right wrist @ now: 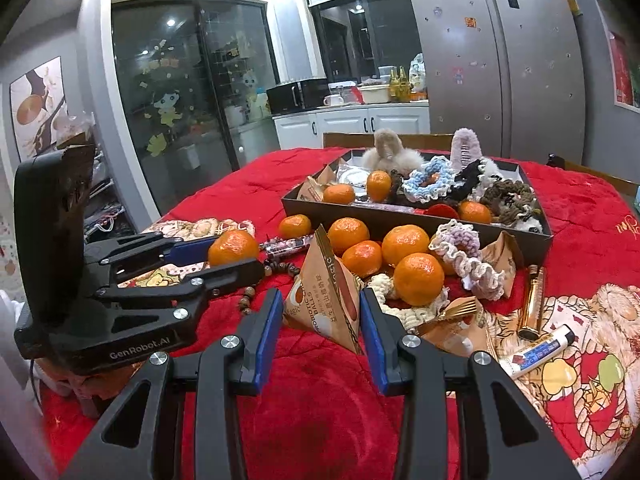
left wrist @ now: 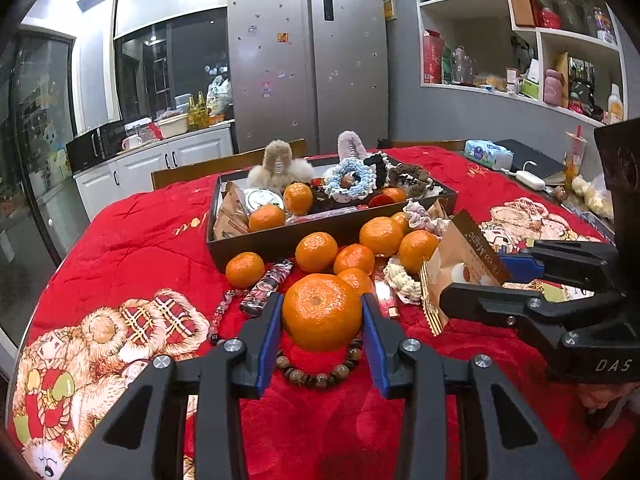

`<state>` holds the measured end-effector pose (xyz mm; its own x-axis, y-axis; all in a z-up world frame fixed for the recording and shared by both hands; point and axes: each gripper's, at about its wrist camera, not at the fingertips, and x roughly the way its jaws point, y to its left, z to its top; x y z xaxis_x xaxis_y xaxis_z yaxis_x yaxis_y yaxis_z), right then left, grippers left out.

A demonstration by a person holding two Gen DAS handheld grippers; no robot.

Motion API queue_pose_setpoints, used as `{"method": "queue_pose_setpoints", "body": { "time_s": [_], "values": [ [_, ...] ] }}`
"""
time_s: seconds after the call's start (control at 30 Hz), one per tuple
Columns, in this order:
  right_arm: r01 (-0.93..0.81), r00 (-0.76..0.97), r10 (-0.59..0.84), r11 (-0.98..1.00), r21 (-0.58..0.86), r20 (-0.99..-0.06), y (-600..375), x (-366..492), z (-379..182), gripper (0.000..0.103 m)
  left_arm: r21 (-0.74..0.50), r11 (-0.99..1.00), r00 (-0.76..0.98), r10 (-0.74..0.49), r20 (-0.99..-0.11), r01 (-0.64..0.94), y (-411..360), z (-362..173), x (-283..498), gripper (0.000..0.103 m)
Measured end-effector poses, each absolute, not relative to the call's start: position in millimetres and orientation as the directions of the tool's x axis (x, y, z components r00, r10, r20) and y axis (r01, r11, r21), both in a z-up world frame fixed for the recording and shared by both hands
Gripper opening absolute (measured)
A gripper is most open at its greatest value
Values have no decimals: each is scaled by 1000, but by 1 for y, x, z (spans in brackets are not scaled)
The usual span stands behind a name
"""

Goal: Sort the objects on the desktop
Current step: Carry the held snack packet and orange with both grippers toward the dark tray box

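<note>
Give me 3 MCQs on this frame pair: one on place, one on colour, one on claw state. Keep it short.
1. Where does the wooden bead bracelet lie?
A. inside the dark tray
B. on the red cloth, just under and in front of the tangerine between the left claw's fingers
C. on the kitchen counter

2. What colour are the pads on the claw fingers?
A. blue
B. yellow
C. white

3. What sits between the fingers of the right claw?
A. a tangerine
B. nothing
C. a tan triangular snack packet

Key: 1 B, the left wrist view shows the beads curving around the base of the tangerine on the red cloth, outside the dark tray. 2 A, blue strips line the inner faces of the fingers in both views. 3 C, the snack packet stands between the right claw's pads; the left claw flanks the fruit.
</note>
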<state>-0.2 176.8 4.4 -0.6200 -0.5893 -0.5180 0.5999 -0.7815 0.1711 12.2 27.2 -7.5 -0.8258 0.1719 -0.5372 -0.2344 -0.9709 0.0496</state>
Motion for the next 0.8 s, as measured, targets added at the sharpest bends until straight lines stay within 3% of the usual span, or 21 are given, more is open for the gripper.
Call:
{"method": "queue_pose_setpoints", "body": {
  "time_s": [0.33,0.8],
  "values": [
    [602,-600,-601,-774,197,-528,178,-5,2,38,93,-955,-836,196,-513,-281,40,-4,20,39],
    [517,-617,-570,-814,266,-543,180,-22,-2,38,-27,-961,-803,246,-543,-276,22,-6,8,39]
  ]
}}
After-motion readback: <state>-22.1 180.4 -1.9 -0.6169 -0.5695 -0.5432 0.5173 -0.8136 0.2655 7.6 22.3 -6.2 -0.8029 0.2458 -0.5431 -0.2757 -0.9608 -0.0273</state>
